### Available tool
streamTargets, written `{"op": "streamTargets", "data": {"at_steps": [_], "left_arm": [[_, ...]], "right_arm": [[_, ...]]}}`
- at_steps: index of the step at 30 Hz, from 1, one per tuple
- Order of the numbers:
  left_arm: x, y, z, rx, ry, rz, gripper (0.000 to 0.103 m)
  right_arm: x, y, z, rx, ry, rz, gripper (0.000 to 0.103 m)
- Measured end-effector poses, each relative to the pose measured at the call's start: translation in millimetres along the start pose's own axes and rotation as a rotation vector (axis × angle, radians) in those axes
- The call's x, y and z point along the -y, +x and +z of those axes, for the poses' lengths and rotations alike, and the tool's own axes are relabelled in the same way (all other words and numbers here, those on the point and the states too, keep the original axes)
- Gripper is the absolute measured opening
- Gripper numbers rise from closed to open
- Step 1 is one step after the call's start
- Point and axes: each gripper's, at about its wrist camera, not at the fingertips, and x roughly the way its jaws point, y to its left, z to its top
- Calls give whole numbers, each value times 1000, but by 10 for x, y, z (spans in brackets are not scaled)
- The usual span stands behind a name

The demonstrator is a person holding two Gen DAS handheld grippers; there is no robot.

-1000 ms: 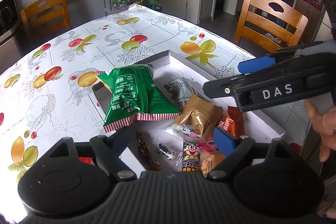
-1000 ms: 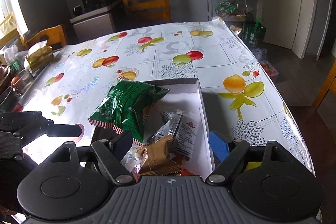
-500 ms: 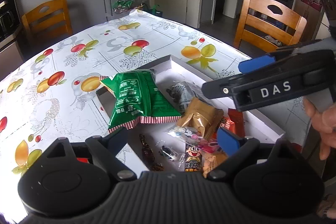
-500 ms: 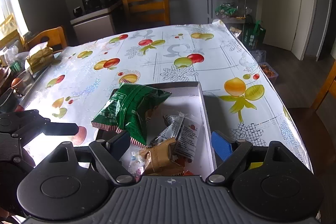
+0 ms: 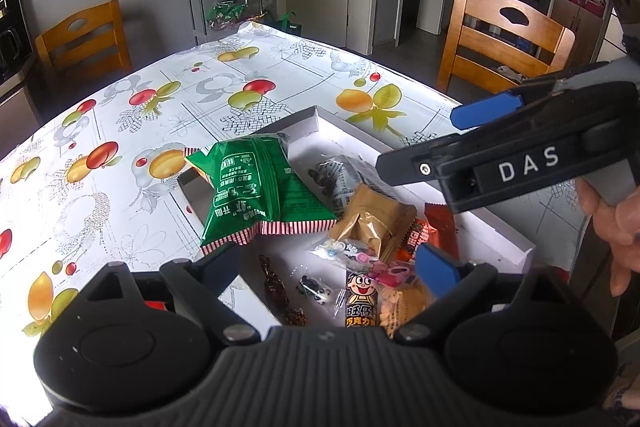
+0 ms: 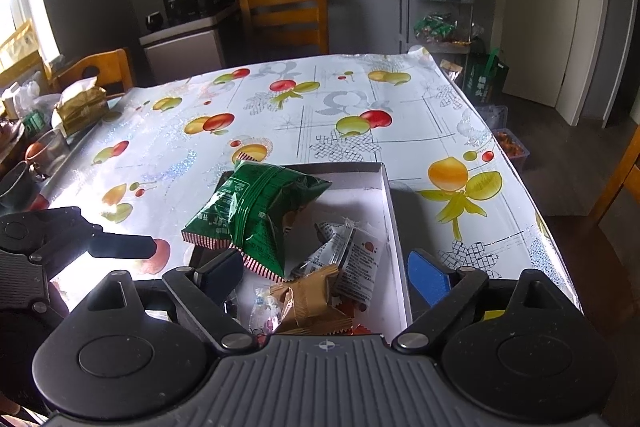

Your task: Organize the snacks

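The left tool (image 5: 332, 263) is held open and empty over the near-left corner of the white cardboard box (image 5: 496, 231), which sits toward the desk's (image 5: 120, 115) near edge; the puffy, glossy green bag (image 5: 256, 195) is seen just ahead and slightly left of it, draped over the box's left wall, long axis toward the far-left corner. To its right a crinkled tan foil pouch (image 5: 372, 223), grey-white sachets (image 6: 348, 251) and small clear-wrapped candies (image 5: 316, 287) lie heaped. The right tool (image 6: 326, 273), also open and empty, is poised at the near-right corner; the left is judged nearer the bag.
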Motion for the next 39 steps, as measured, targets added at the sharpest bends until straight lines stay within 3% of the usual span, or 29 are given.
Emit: {"op": "streamTargets", "data": {"at_steps": [39], "left_arm": [[42,7,-32,-4,17,-13,95]], "right_arm": [[-40,-12,2,6,6,4,91]]}}
